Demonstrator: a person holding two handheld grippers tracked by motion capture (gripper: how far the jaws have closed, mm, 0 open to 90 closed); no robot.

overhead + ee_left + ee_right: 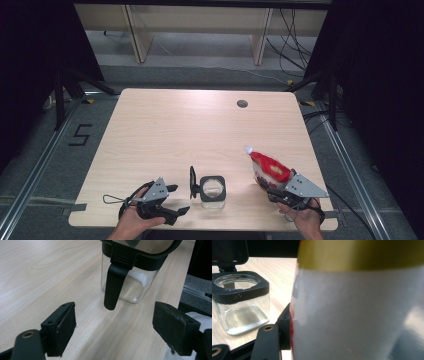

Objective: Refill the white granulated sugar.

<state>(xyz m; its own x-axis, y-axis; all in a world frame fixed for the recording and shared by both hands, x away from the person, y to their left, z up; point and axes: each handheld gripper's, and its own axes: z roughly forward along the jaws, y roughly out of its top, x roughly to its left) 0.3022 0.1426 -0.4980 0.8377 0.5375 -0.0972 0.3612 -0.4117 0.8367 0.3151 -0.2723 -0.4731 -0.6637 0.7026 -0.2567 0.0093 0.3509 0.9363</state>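
Two grippers: both sit at the near edge of the table, one in each of the person's hands.
Left gripper: jaws spread wide and empty, low over the wood, aimed at the jar just ahead.
Right gripper: jaws closed on the lower end of the pouch, which stands up and leans away from the person.
Pouch: red and white with a white spout at its top end; the right gripper view has its white body and a gold band pressed close to the camera.
Pouch handling: probably soft and light, likely to buckle or slip if squeezed hard; a hold low on the body looks right, leaving the spout free to tip.
Jar: clear, square, between the two grippers and apart from both, with a black collar and a little white powder on the bottom.
Jar handling: likely glass, so rigid, smooth and breakable; it may slide if nudged.
Lid: hinged, black, standing open on the jar's left side; it could get in the way of the left gripper.
Farther off: a round cable hole near the far edge, well apart.
Beyond the table: shelving legs and loose cables on the floor.
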